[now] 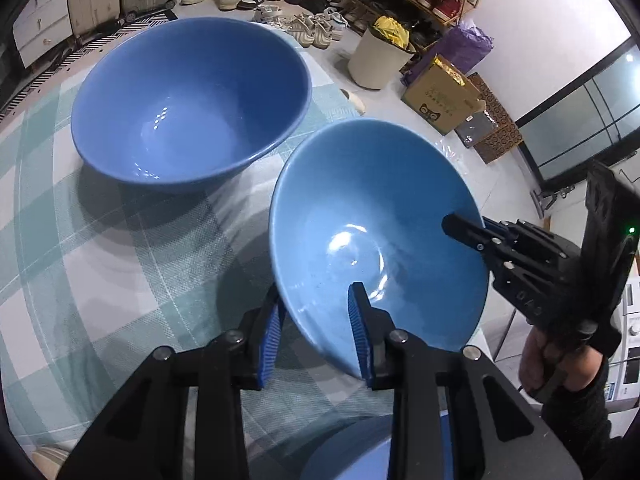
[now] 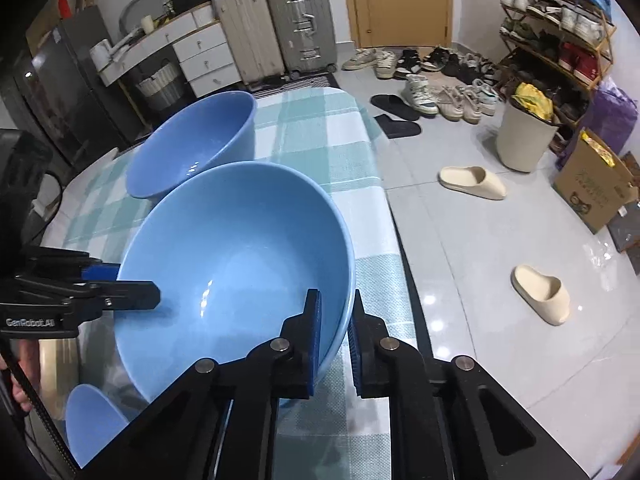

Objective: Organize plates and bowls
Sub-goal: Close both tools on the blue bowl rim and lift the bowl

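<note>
With both claws, my left gripper (image 1: 316, 332) and right gripper (image 2: 334, 336), clenched on the lighter bowl (image 1: 372, 236), I judge nesting it into the darker bowl (image 1: 188, 100) remains.

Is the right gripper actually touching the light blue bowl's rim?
Touching. The right wrist view shows the right gripper pinching the light blue bowl at its rim, one pad each side.

A: The left gripper (image 1: 316, 332) has black angular fingers with ribbed blue pads (image 1: 358, 328) and round silver screws at the joints.

B: The right gripper (image 2: 334, 340) is built alike. In the left wrist view, at three o'clock, its body carries a small green light; a dark sleeve (image 1: 576, 420) covers the wrist.

A: White "GenRobot.AI" lettering (image 2: 30, 323) sits at nine o'clock in the right wrist view.
</note>
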`<state>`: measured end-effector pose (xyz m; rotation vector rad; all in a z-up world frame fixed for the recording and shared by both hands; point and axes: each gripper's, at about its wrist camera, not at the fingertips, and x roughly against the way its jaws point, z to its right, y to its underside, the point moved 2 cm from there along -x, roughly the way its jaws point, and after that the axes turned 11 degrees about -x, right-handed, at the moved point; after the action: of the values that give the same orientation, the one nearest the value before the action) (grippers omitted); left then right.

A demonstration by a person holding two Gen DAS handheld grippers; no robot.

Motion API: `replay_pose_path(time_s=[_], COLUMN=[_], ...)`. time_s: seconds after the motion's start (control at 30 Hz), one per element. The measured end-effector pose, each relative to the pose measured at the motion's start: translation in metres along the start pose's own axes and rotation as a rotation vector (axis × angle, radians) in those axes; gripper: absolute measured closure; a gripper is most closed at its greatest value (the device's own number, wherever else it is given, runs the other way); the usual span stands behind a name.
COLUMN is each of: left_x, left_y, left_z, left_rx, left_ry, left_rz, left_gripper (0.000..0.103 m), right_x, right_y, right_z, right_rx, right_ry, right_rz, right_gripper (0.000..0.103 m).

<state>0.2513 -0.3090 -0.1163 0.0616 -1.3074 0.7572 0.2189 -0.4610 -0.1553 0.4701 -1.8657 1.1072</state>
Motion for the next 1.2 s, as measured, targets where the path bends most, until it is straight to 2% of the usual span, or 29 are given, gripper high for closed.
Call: replay_pose_path(time_s=[0.3, 0.5, 0.57, 0.67, 0.77, 0.93, 1.07, 1.2], left_x=[0.009, 0.018, 0.02, 0.026, 0.028, 0.025, 0.022, 0.021], left_y=[0.012, 0.029, 0.034, 0.041, 0.042, 0.048, 0.047, 0.046], left_z=[-0.003, -0.014, -0.016, -0.023, -0.026, -0.028, -0.025, -0.02], left_rx=[0.02, 0.035, 0.037, 0.049, 0.038, 0.043, -0.005, -0.039], left_ry=[-0.026, -0.074, -0.102, -0.206, -0.236, -0.174, -0.23, -0.251], left_rz=[-0.003, -0.007, -0.009, 0.013, 0.032, 0.058, 0.039, 0.021], left_gripper=[0.073, 0.073, 0.073, 0.073, 0.073, 0.073, 0.078, 0.084], right_x=[0.002, -0.001, -0.002, -0.003, -0.006, -0.009, -0.006, -0.006], right_y=[0.004, 0.009, 0.011, 0.011, 0.01, 0.011, 0.01, 0.009], right_z=[-0.014, -0.033, -0.04, -0.049, -0.053, -0.055, -0.057, -0.058], right_rx=[0.031, 0.061, 0.071, 0.085, 0.092, 0.105, 0.112, 0.11], right_ry=[-0.018, -0.053, -0.065, -0.077, -0.063, -0.059, -0.063, -0.05], right_rz=[-0.033, -0.068, -0.076, -0.078, -0.081, -0.084, -0.083, -0.088], right_gripper=[0.09, 0.09, 0.09, 0.09, 0.09, 0.091, 0.091, 0.091])
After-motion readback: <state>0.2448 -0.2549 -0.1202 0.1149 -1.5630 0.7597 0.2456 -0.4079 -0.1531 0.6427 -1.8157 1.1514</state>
